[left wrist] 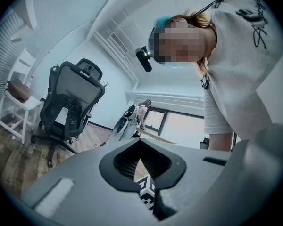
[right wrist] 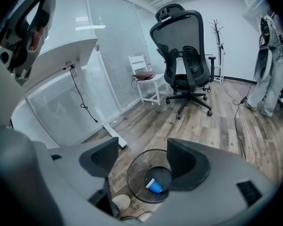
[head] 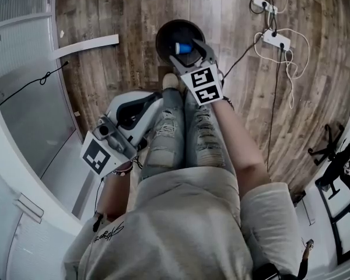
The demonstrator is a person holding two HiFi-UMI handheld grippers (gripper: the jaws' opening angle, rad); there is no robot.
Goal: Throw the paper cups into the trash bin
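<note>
Beneath the right gripper (head: 191,52), trash bin (head: 163,31) and paper cup (head: 183,48) are part-hidden.

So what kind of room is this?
Most likely an office: there is a black swivel chair on wheels, a white desk, and a coat stand in the corner.

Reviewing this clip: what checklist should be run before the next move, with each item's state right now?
1. Blue paper cup lies inside the round black wire trash bin: ok.
2. Right gripper jaws apart, empty: ok.
3. Right gripper above the bin's opening: ok.
4. Left gripper jaws together, holding nothing: ok.
5. Other cups to be thrown: cannot tell, none in view.
</note>
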